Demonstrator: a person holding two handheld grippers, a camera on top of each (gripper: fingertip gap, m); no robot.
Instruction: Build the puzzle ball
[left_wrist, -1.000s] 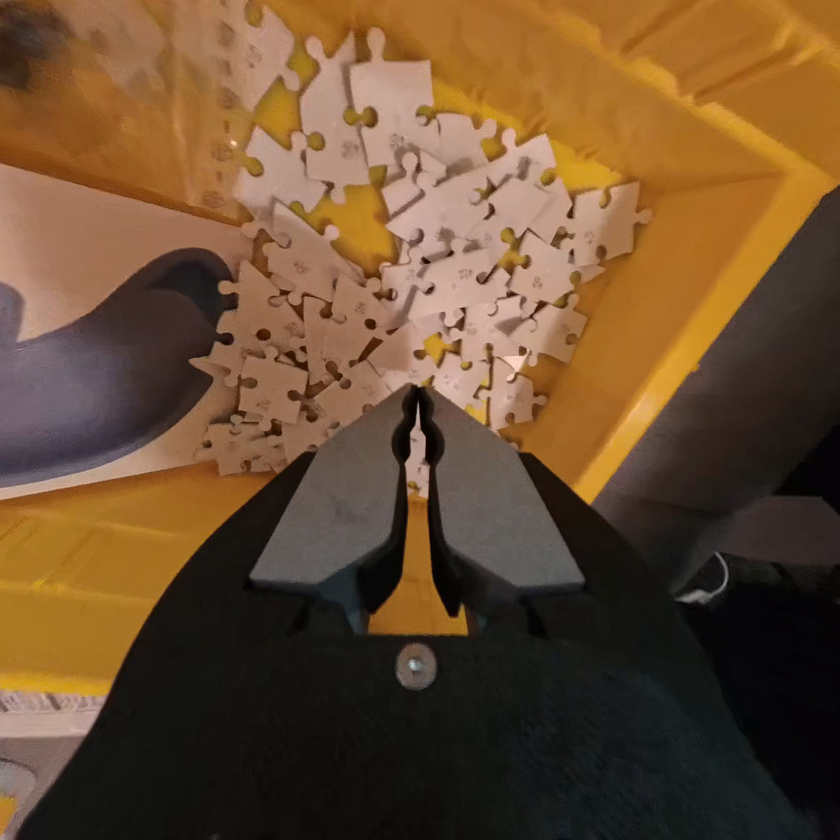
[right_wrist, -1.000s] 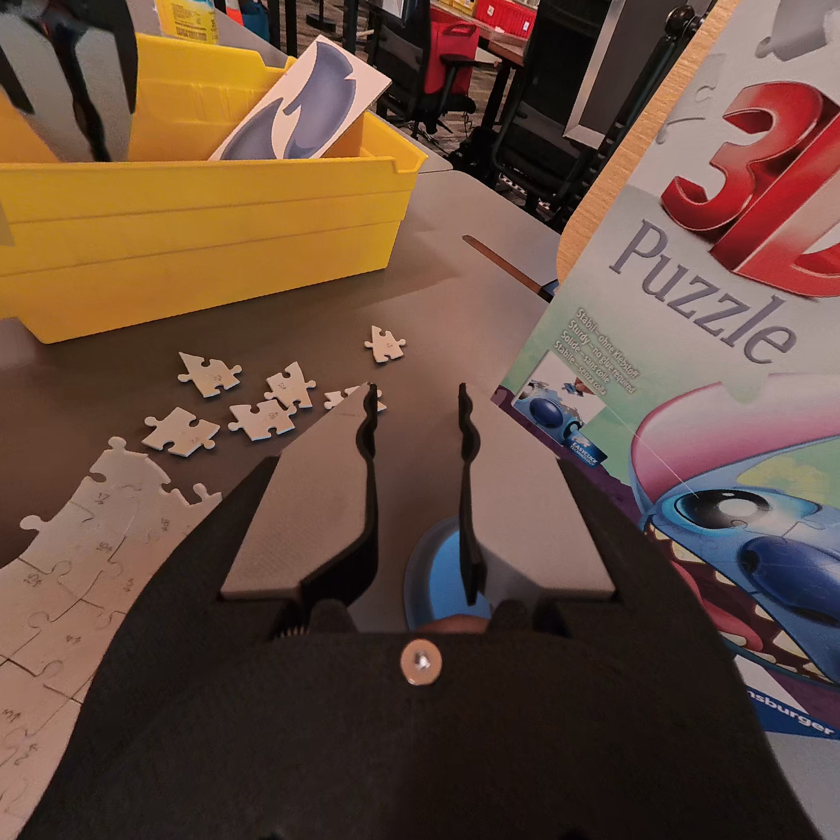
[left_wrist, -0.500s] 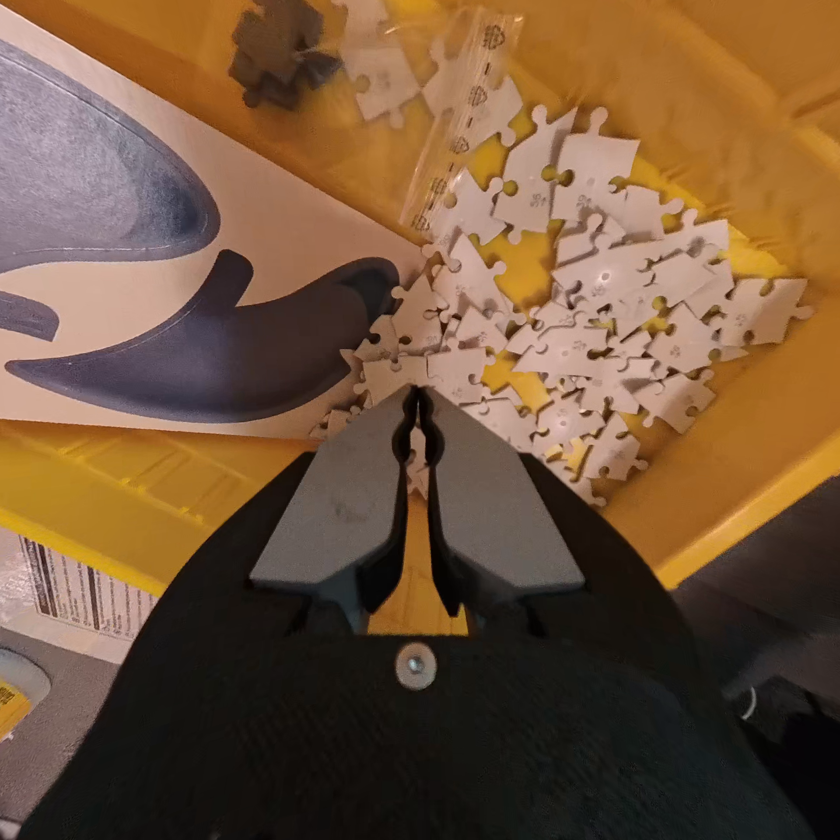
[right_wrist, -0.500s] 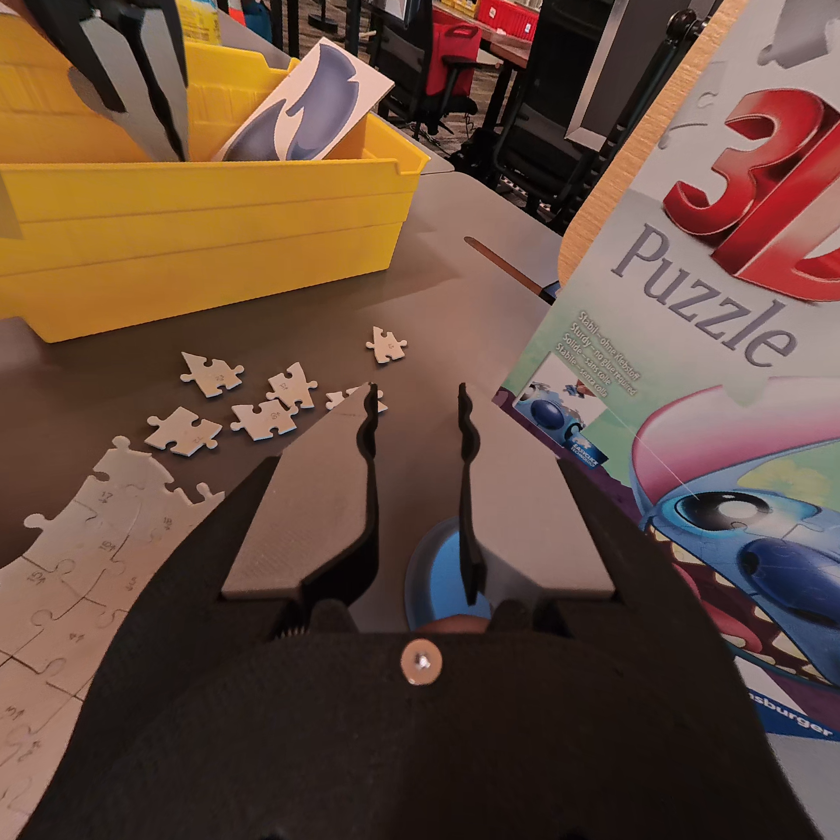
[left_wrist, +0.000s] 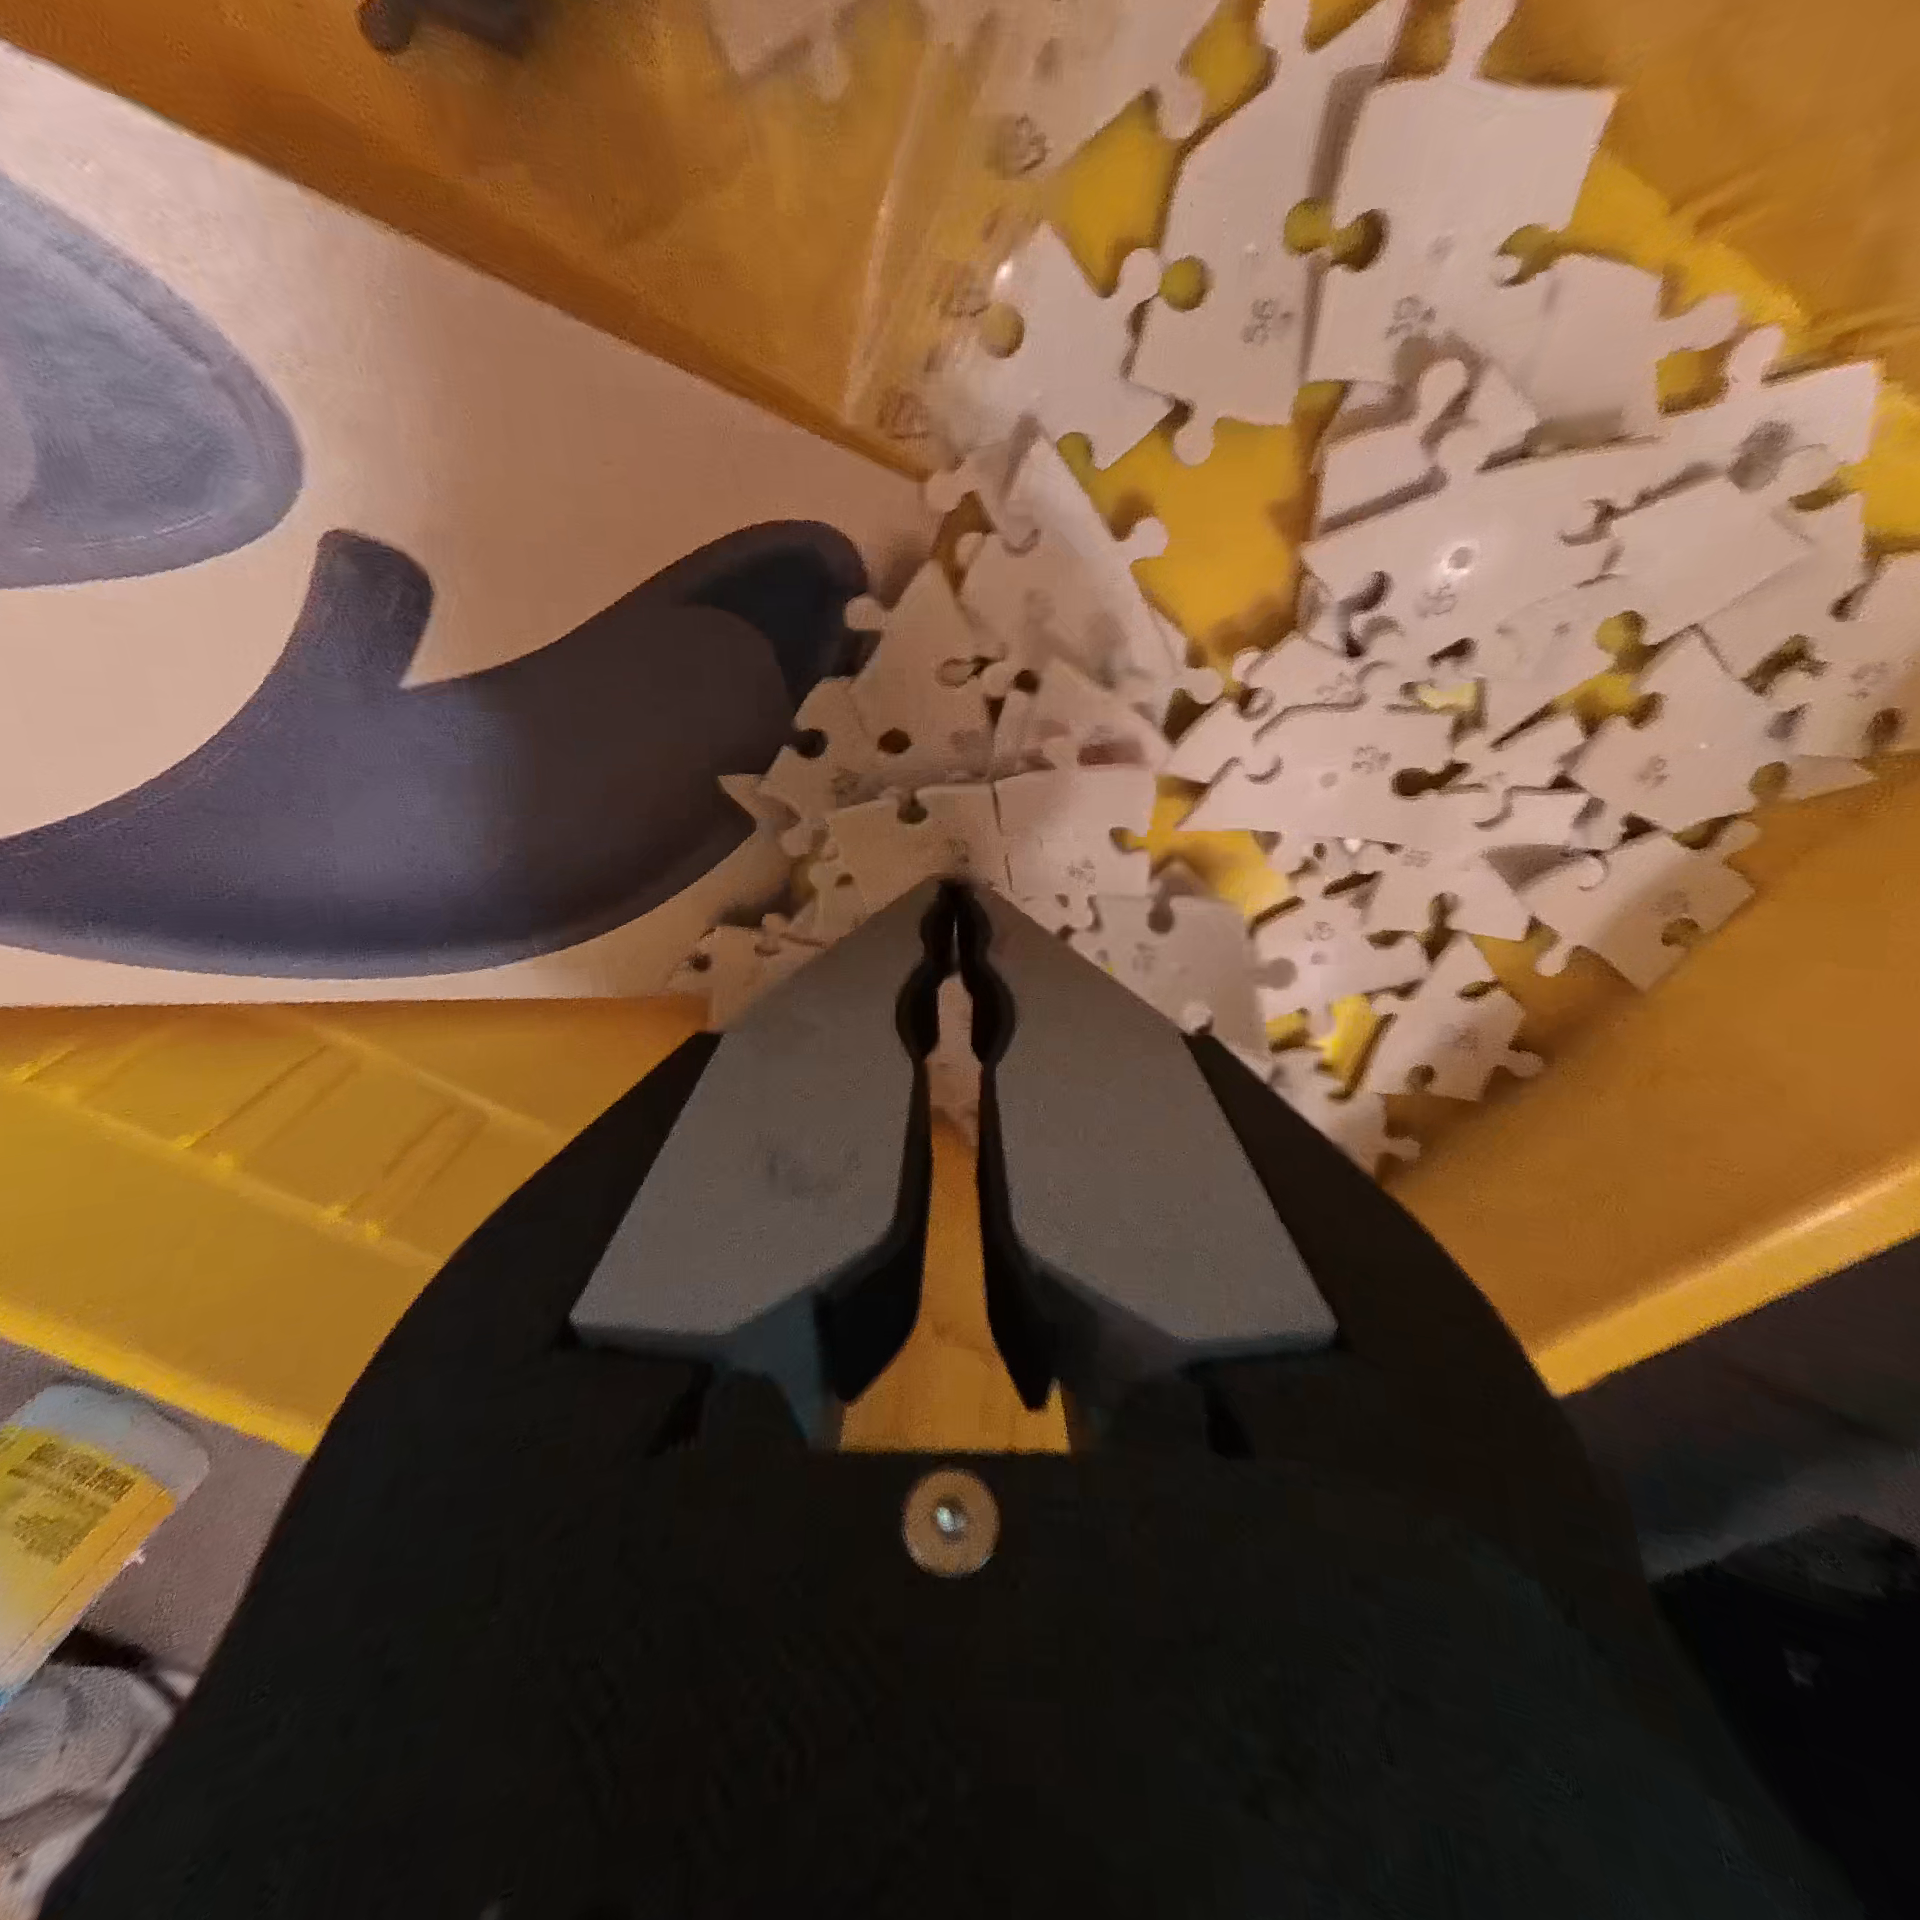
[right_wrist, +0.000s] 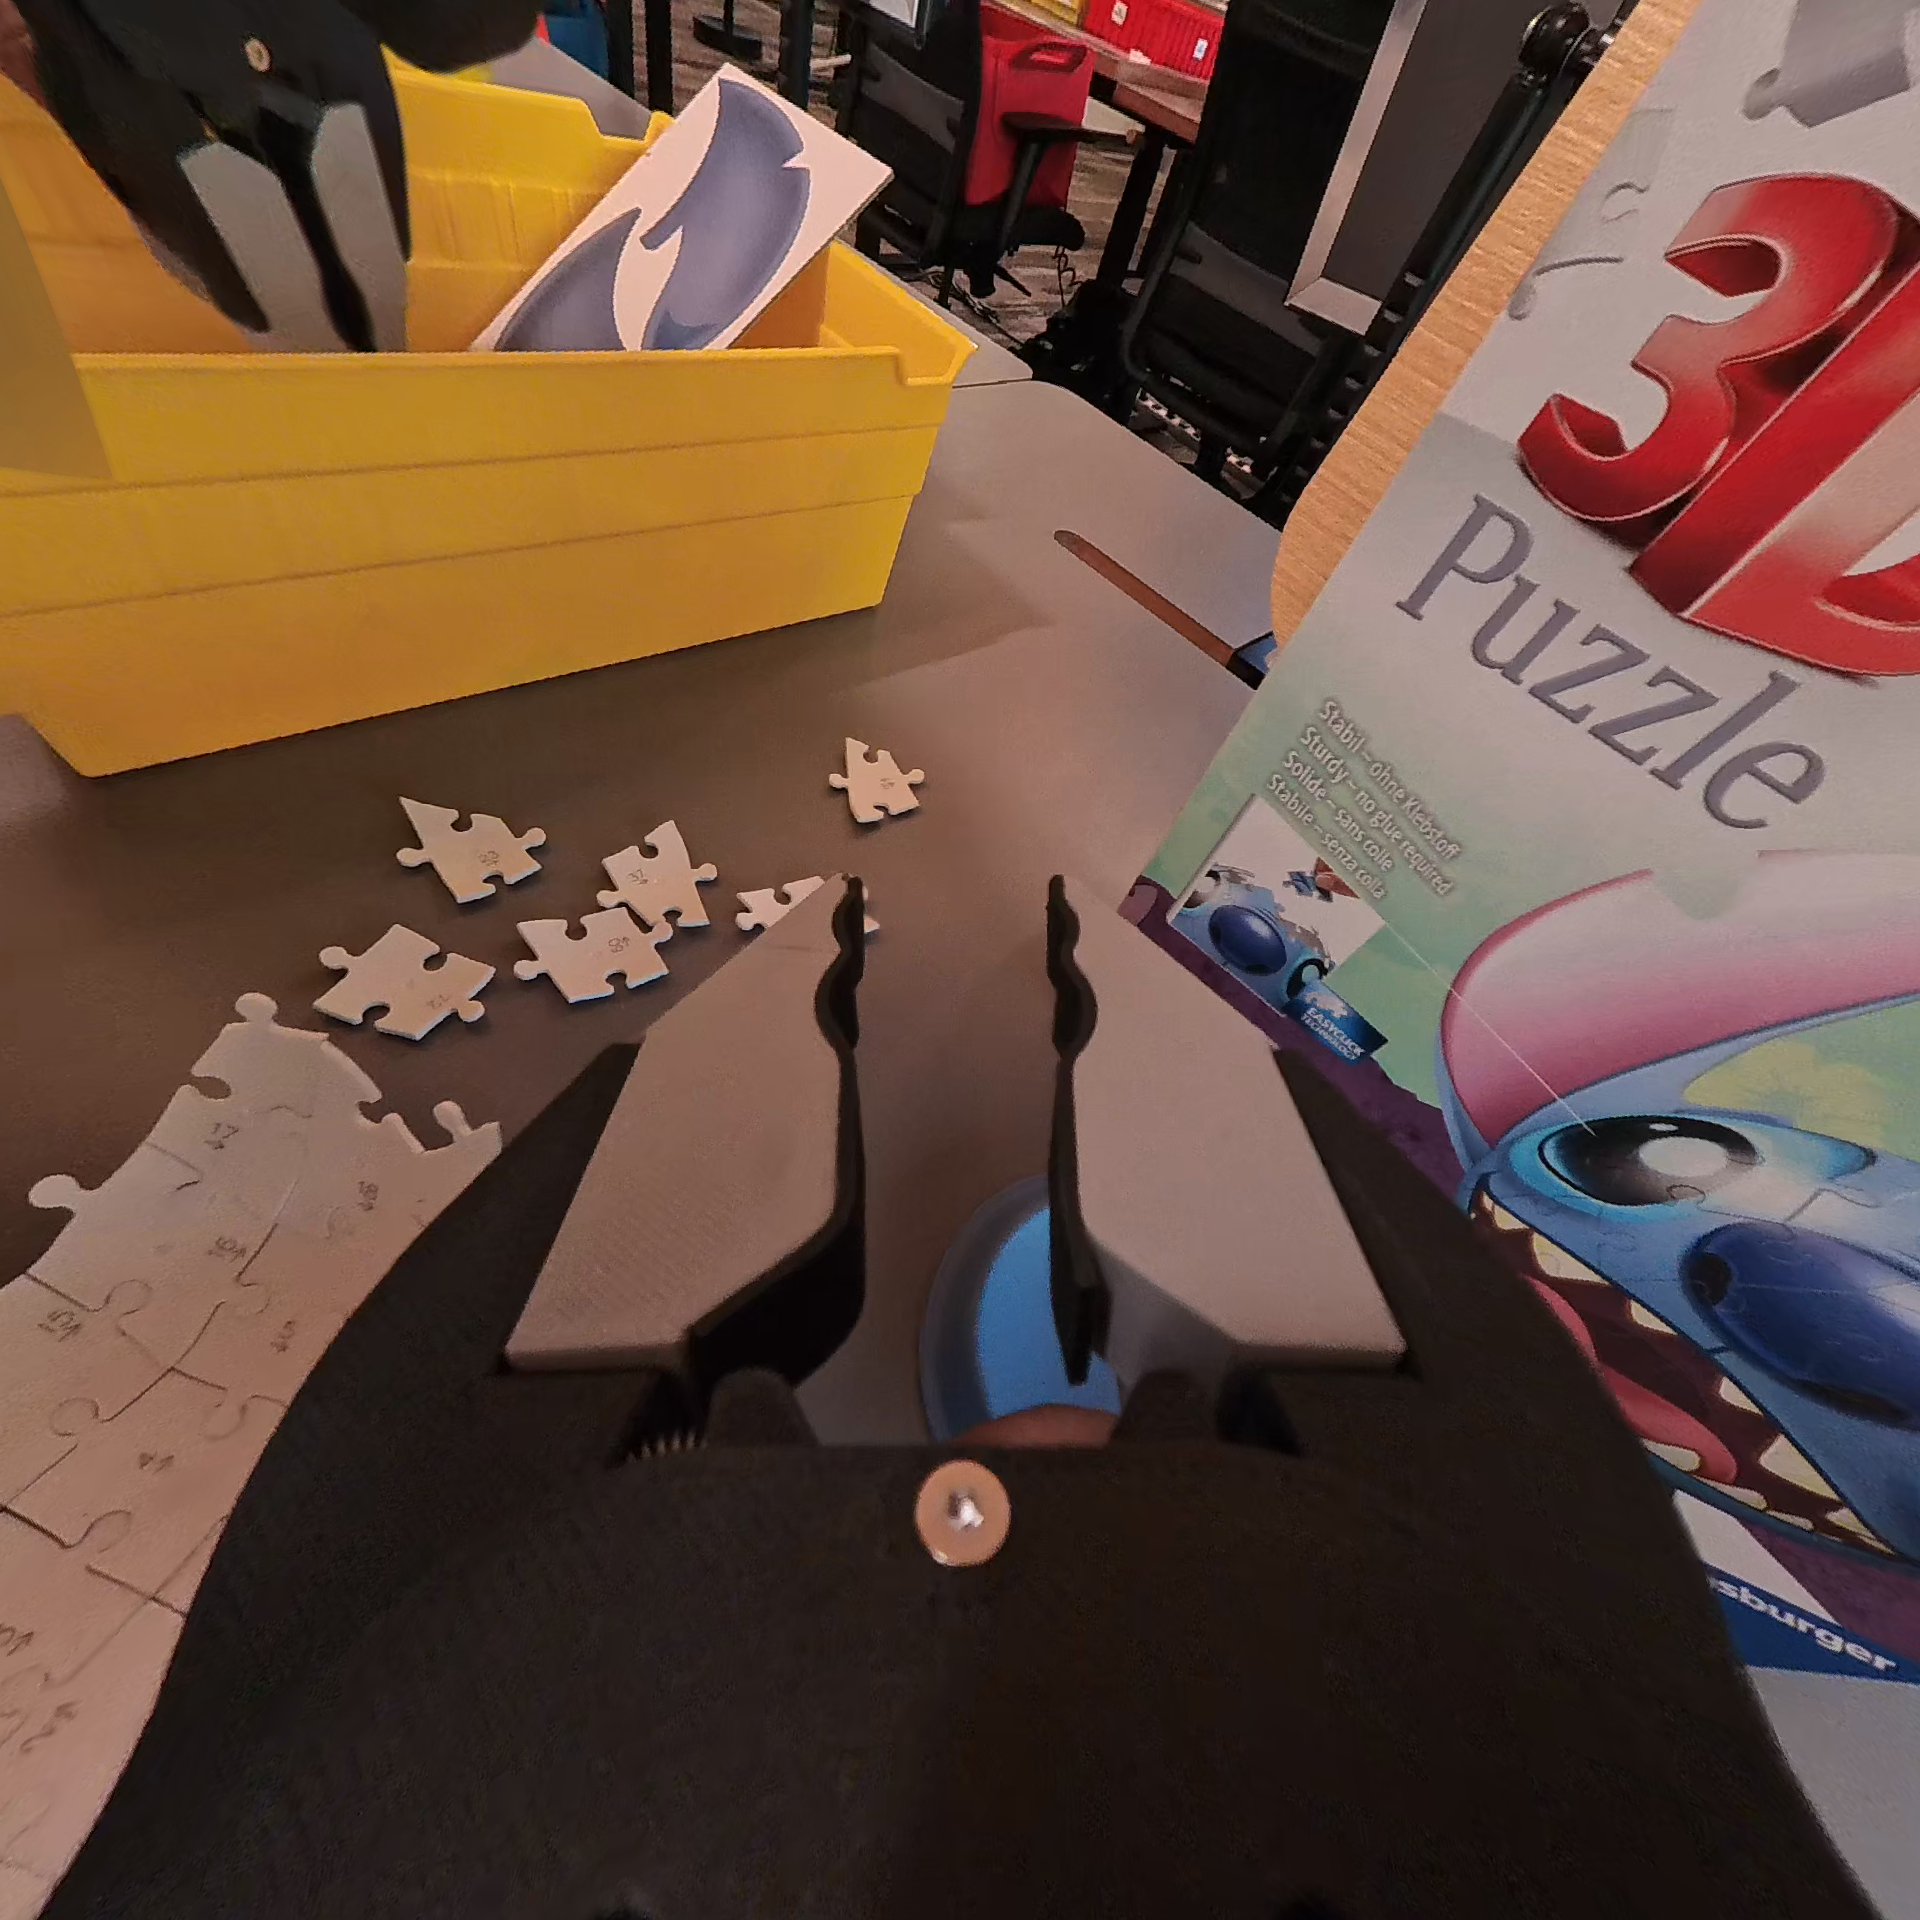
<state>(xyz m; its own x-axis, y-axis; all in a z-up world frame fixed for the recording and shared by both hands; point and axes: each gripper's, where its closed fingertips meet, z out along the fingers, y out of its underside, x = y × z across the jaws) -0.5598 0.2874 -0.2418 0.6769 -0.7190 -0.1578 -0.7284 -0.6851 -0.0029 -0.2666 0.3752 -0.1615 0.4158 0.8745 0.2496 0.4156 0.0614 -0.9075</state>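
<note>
Yellow bin (left_wrist: 1621, 1195): left gripper (left_wrist: 951, 904), jaws closed and empty, noses the loose puzzle pieces (left_wrist: 1455, 748) heaped at its corner; open before pinching one piece's edge. Right gripper (right_wrist: 951, 899) waits open, empty.

Black office chairs (right_wrist: 1226, 281) and red bins (right_wrist: 1143, 31) stand behind the grey table (right_wrist: 1039, 644).

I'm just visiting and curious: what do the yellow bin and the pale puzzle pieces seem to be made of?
The yellow bin looks like moulded plastic: smooth, slightly glossy walls with stepped ridges and a rolled rim. The puzzle pieces look like thin stiff plastic or coated card, pale grey, with faint highlights; which one I cannot tell.
</note>
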